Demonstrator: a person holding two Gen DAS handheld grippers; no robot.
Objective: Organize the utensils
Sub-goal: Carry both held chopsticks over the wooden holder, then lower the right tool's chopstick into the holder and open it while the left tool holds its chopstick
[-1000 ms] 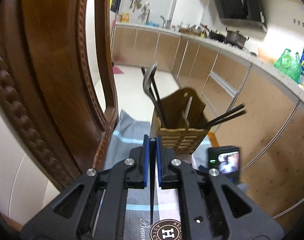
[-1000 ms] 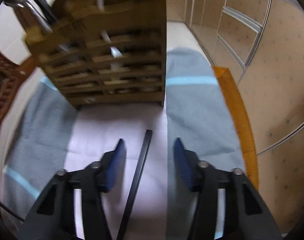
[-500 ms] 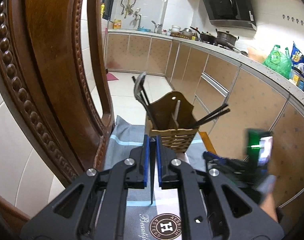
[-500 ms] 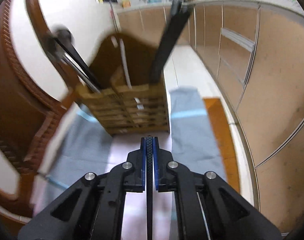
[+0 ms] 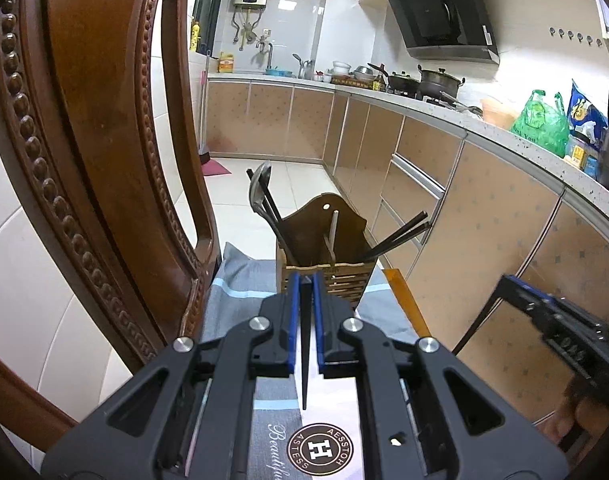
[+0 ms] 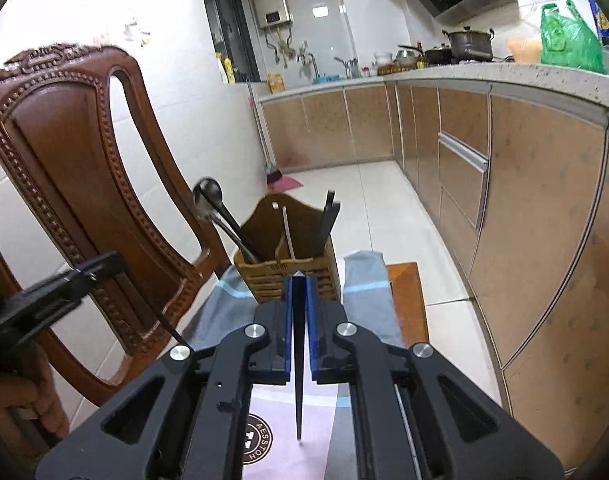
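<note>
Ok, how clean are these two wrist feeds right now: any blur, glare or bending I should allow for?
Left wrist view: sharp, though the fisheye bows the counter edge; black vignette in the corners. Right wrist view: also sharp on the utensil holder, while the left gripper at the frame edge is smeared; the wall upper left is washed out by bright light.

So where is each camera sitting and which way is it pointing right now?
Left wrist view: on the left gripper, facing the wooden utensil holder and kitchen counter; the carved chair is close on its left. Its own fingers clamp a black chopstick; the right gripper shows at the right edge.
Right wrist view: on the right gripper, facing the same holder; its fingers clamp another chopstick. The left gripper and a hand show at left.
Shared: holder, chair, cloth, cabinets.
</note>
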